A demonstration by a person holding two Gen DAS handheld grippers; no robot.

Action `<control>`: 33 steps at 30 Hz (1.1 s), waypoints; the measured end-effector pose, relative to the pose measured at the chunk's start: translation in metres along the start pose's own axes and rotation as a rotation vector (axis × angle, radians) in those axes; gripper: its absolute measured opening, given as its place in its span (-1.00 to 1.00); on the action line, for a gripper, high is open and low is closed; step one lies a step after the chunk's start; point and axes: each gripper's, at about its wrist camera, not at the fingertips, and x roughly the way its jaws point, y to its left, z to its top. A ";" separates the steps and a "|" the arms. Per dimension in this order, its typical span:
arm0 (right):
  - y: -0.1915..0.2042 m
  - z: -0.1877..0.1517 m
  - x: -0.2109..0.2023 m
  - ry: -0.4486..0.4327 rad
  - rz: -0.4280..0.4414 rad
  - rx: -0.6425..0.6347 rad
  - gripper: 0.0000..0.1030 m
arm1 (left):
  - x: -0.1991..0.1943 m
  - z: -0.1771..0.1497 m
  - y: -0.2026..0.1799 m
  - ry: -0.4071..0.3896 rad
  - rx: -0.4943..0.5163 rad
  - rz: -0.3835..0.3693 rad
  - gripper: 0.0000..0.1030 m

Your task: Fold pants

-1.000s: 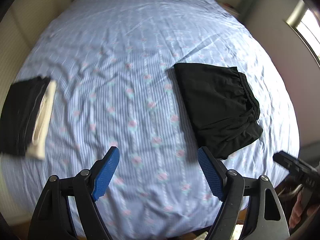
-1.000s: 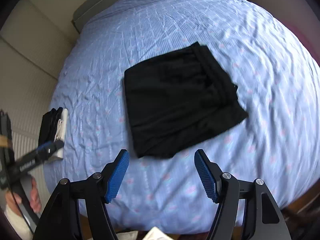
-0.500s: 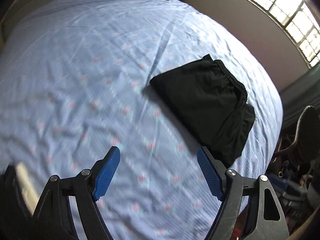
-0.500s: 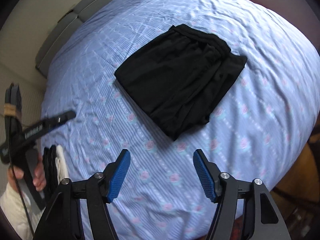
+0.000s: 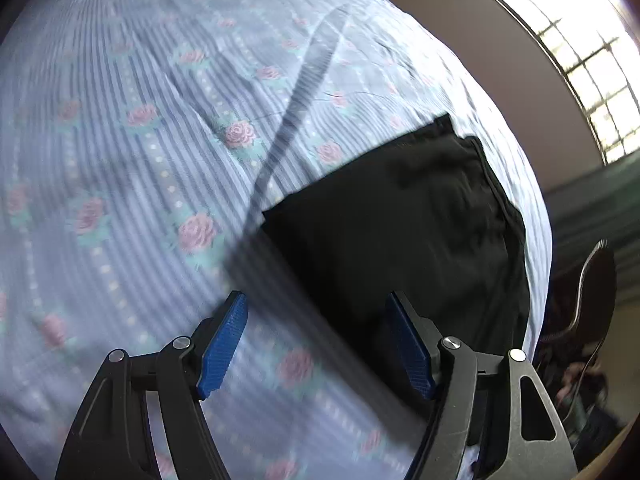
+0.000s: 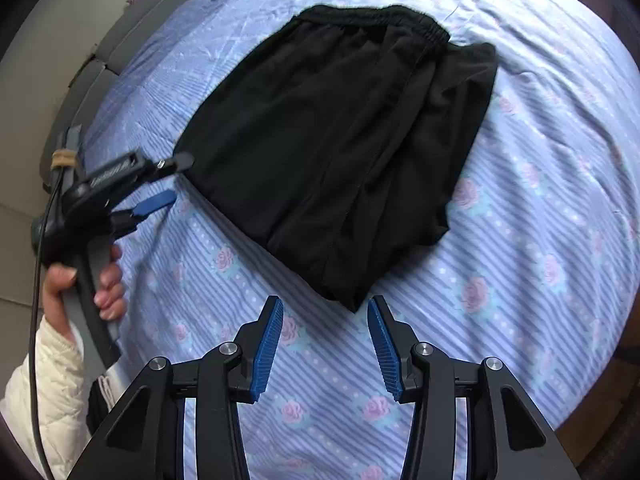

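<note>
Folded black pants (image 6: 340, 136) lie flat on the blue striped bedsheet (image 6: 540, 240), elastic waistband at the far end. My right gripper (image 6: 325, 322) is open and empty, hovering just short of the near corner of the pants. My left gripper (image 5: 316, 322) is open and empty, low over the sheet at the pants' (image 5: 400, 232) left edge, with its right finger over the black cloth. In the right wrist view the left gripper (image 6: 168, 182) shows at the pants' left corner, held by a hand.
The bedsheet (image 5: 140, 160) has rose print and wrinkles. A grey headboard (image 6: 120, 40) runs along the far left. A window (image 5: 580, 60) and a dark chair (image 5: 592, 292) stand beyond the bed's right edge. A cable hangs from the left gripper.
Both grippers have moved down and closer to the pants. The left gripper swung right to the pants' left edge; the other folded stack has left its view.
</note>
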 end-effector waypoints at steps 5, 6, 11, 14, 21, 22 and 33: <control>-0.004 0.009 0.018 0.022 -0.006 0.001 -0.09 | 0.007 0.009 0.003 -0.026 -0.070 -0.044 0.28; -0.005 0.010 0.020 0.021 -0.007 0.003 -0.11 | 0.008 0.011 0.003 -0.027 -0.082 -0.057 0.03; -0.010 0.009 0.017 0.009 -0.022 -0.012 -0.84 | 0.010 0.017 -0.001 -0.014 -0.107 -0.063 -0.72; -0.008 0.006 0.012 -0.004 -0.040 -0.033 -0.89 | -0.001 0.024 -0.013 -0.048 -0.058 -0.032 -0.75; -0.021 -0.006 0.021 0.131 -0.084 0.011 -0.87 | 0.001 0.027 -0.015 -0.028 0.021 0.091 -0.32; -0.027 -0.009 0.019 0.154 -0.071 0.045 -0.86 | -0.001 0.026 -0.016 -0.038 0.046 0.136 -0.20; -0.040 -0.031 -0.013 -0.057 0.087 0.240 0.44 | -0.040 0.002 -0.016 -0.042 0.152 0.144 0.23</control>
